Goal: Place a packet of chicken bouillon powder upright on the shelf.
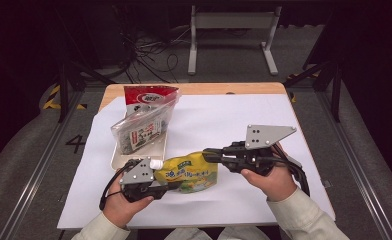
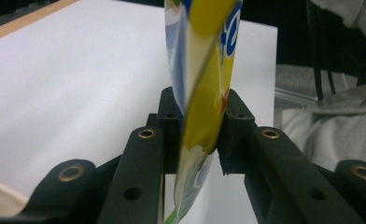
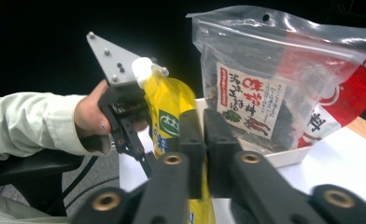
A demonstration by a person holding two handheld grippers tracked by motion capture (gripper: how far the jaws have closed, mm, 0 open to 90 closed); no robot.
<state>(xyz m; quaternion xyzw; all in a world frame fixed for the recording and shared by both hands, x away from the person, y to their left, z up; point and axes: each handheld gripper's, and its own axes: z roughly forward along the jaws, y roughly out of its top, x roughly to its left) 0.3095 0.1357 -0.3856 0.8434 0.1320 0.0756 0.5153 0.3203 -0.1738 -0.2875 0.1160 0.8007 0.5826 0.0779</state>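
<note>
A yellow spouted pouch (image 1: pixel 191 172) with a white cap lies low over the white sheet, between my two grippers. My left gripper (image 1: pixel 171 186) is shut on the pouch's near left end. In the left gripper view the pouch (image 2: pixel 204 70) stands on edge, pinched between the jaws of that gripper (image 2: pixel 197 126). My right gripper (image 1: pixel 206 154) meets the pouch's far right corner. In the right gripper view its jaws (image 3: pixel 205 135) stand closed together, with the pouch (image 3: pixel 169 102) running between the arms. The left gripper (image 3: pixel 146 163) holds the spout end beyond.
A white tray (image 1: pixel 116 160) at the left of the white sheet (image 1: pixel 234 115) carries a clear bag of dark contents (image 1: pixel 141 127) and a red bag (image 1: pixel 149 95) behind it. The sheet's right half is bare. Table edges lie close on all sides.
</note>
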